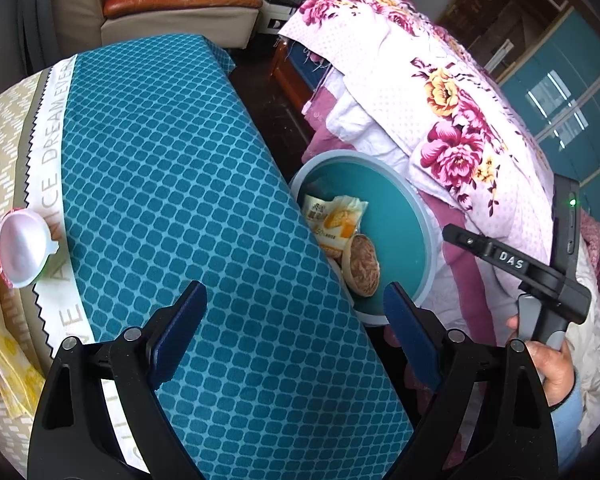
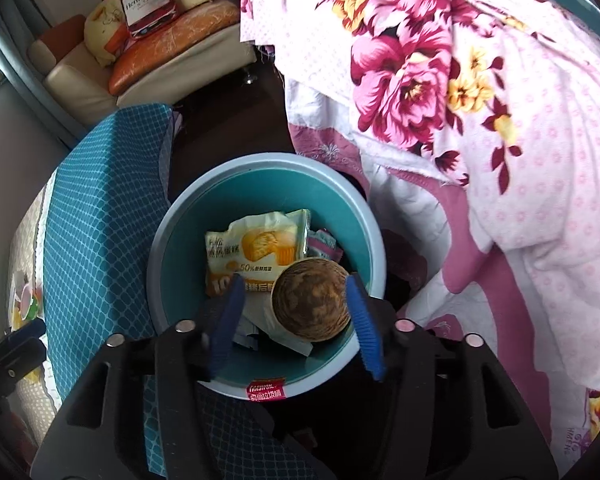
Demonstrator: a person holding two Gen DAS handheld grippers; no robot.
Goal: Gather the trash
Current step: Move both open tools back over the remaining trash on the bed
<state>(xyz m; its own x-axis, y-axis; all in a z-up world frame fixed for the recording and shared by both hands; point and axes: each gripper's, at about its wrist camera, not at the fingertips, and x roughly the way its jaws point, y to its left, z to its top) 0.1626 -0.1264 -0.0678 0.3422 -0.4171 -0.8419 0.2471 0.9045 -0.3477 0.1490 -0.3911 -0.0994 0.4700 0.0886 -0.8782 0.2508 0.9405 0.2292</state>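
Note:
A round teal trash bin (image 2: 172, 216) stands on the floor between the table and the bed. Inside lie a yellow snack wrapper (image 2: 256, 248) and a stained paper cup (image 2: 310, 304). My right gripper (image 2: 294, 284) is open and empty, hovering above the bin's mouth with the cup below its fingers. The bin also shows in the left wrist view (image 1: 400, 216), with the wrapper (image 1: 332, 216) and cup (image 1: 362, 266). My left gripper (image 1: 296, 296) is open and empty over the teal tablecloth (image 1: 180, 184). A white plastic cup (image 1: 22, 252) lies on the table's left edge.
A yellow wrapper (image 1: 4, 344) lies at the table's left edge. A bed with a floral quilt (image 2: 480, 100) rises right of the bin. A sofa (image 2: 148, 64) with cushions stands at the back. The right hand's gripper body (image 1: 540, 276) shows in the left wrist view.

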